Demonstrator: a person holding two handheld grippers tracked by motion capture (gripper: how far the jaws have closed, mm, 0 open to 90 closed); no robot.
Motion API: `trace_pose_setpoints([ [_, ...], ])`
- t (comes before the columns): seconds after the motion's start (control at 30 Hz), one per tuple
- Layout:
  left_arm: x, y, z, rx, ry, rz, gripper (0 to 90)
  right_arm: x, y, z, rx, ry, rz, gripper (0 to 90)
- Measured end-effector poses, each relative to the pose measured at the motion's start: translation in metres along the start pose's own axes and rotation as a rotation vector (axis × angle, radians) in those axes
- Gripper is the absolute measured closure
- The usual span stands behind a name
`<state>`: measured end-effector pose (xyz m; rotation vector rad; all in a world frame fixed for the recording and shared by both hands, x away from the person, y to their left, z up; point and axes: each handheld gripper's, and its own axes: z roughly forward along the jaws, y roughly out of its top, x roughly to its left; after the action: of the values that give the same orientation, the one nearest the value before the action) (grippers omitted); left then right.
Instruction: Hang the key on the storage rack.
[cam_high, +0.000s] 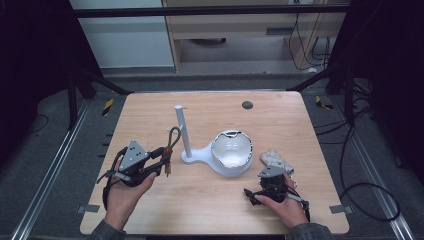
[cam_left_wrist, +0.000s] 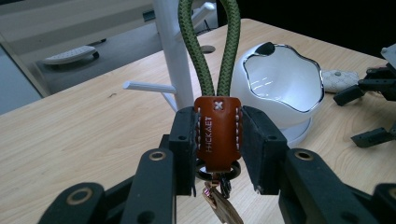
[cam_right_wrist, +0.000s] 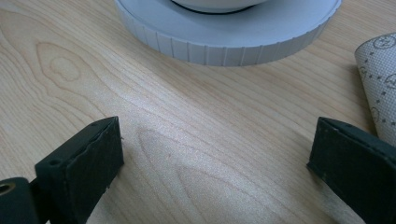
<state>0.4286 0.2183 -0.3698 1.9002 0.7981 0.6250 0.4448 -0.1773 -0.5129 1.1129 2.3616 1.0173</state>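
**Keychain Clamped in Left Jaws, Right Jaws Spread Over Bare Wood**

Black jaws of the left gripper (cam_left_wrist: 217, 135) pinch a brown leather tab (cam_left_wrist: 217, 133) from both sides. Its green cord loop (cam_left_wrist: 208, 51) rises straight up between and beyond the jaws; metal rings and a key hang below them. Stamped lettering runs along the tab; it appears to read "HICKAET", though the small print is uncertain.

Surface: a light wooden table (cam_high: 150, 115), grain visible, set over a dark floor with trailing cables and a pale cabinet behind.

Ahead of the left jaws stands a white post stand (cam_left_wrist: 173, 56), with a white bowl-shaped dish (cam_left_wrist: 280, 84) to its right.

Right gripper (cam_right_wrist: 215, 158): jaws spread wide, nothing between them, bare wood beneath. A ribbed white base (cam_right_wrist: 224, 42) lies ahead; a patterned pouch (cam_right_wrist: 380, 79) sits just beside the right-hand jaw.
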Motion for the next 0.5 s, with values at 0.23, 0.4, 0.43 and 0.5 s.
trace_pose_setpoints([
  [0.23,-0.001,0.003,0.008,0.007,-0.002,-0.004,65.8,0.000,0.000,0.000,0.000,-0.001,0.000,2.8],
  [0.4,-0.001,0.004,0.013,0.016,-0.001,-0.002,65.8,0.000,0.000,0.000,0.000,0.000,0.000,2.8],
  [0.43,-0.001,0.004,0.016,0.013,0.000,-0.008,65.8,0.000,0.000,0.000,0.000,0.000,-0.001,2.7],
  [0.5,0.000,0.004,0.018,0.015,0.005,-0.009,65.8,0.000,0.000,0.000,0.000,0.000,0.000,2.8],
])
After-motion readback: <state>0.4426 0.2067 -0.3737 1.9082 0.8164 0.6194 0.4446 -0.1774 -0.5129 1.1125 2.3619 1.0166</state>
